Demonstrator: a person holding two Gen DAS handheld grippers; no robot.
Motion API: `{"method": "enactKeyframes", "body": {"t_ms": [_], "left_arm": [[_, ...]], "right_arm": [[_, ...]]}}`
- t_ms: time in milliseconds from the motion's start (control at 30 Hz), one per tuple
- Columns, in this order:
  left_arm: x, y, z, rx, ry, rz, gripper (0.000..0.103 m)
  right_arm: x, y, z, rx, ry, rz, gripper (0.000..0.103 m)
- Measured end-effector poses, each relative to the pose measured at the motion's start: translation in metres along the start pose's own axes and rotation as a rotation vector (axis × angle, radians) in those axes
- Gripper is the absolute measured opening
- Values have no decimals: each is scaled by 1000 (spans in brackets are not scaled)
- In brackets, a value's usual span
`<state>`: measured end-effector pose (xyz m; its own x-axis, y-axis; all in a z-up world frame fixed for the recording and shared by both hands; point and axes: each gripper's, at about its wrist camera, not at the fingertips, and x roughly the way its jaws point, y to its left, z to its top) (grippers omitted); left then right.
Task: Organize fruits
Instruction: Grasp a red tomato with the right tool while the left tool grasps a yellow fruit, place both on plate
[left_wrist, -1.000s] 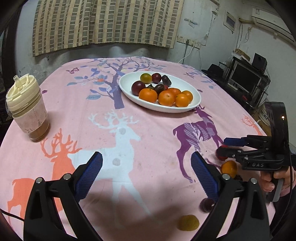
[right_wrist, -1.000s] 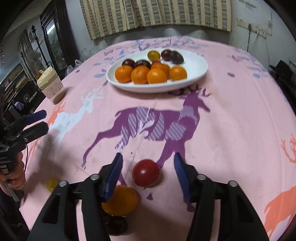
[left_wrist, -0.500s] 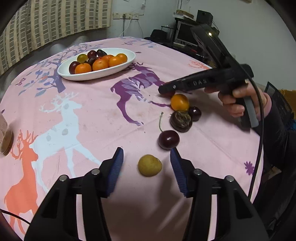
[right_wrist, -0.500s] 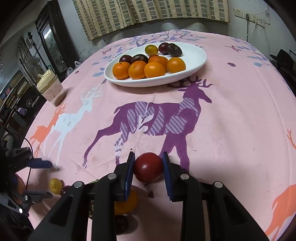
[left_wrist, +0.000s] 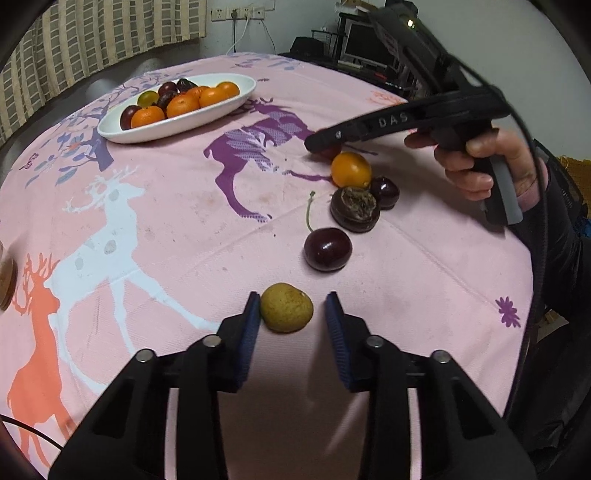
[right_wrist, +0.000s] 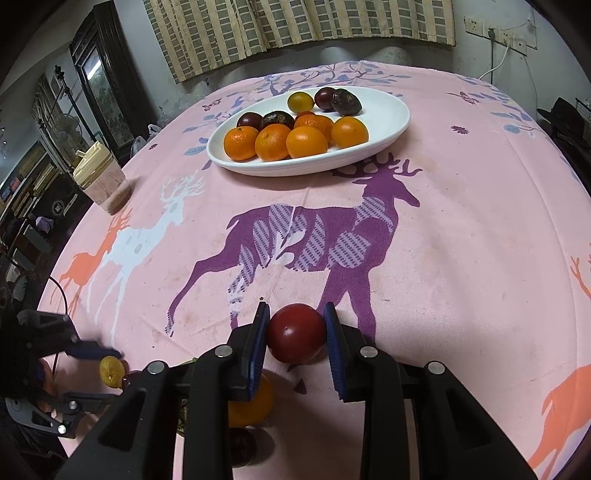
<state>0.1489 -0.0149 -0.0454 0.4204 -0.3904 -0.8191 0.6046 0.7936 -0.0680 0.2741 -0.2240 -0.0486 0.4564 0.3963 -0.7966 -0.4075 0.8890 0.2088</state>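
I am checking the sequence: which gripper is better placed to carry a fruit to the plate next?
Right. The right gripper is shut on the red fruit, while the left gripper still shows a gap beside the yellow fruit. The white plate lies ahead.

In the right wrist view the right gripper (right_wrist: 296, 320) hides most of the orange (right_wrist: 255, 404). The cup (left_wrist: 6, 275) is cut by the left view's edge.
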Motion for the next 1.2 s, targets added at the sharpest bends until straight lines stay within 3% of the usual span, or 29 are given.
{"method": "enactKeyframes", "body": {"t_ms": [67,300,433,567,800,867,900,933,967,1000,1200], "left_arm": [[0,0,0,1,-3,-3,28],[-7,22,24,-70,-24,40,27],[-13,60,77,-173,-114,37,27],[6,103,139,-306,-194,134,27],[55,145,208,-398,-221,203,27],[66,154,217,-440,-210,251,39],[69,157,218,-464,-210,284,61],[65,157,216,-481,-227,311,75],[61,156,214,-492,-248,329,80],[55,153,209,-493,-266,338,88],[21,129,169,-456,-254,352,95]], "right_arm": [[-2,0,0,1,-6,2,30],[-16,-6,8,37,-102,-24,30],[-21,-10,34,57,-203,-38,30],[-10,-13,69,49,-257,-71,30],[18,-25,126,39,-328,-28,30],[26,-27,133,50,-334,9,34],[28,-28,135,49,-332,18,50],[30,-28,133,48,-318,14,60],[30,-28,132,48,-304,6,73],[28,-27,130,46,-293,2,73],[12,-12,113,19,-257,31,74]]}}
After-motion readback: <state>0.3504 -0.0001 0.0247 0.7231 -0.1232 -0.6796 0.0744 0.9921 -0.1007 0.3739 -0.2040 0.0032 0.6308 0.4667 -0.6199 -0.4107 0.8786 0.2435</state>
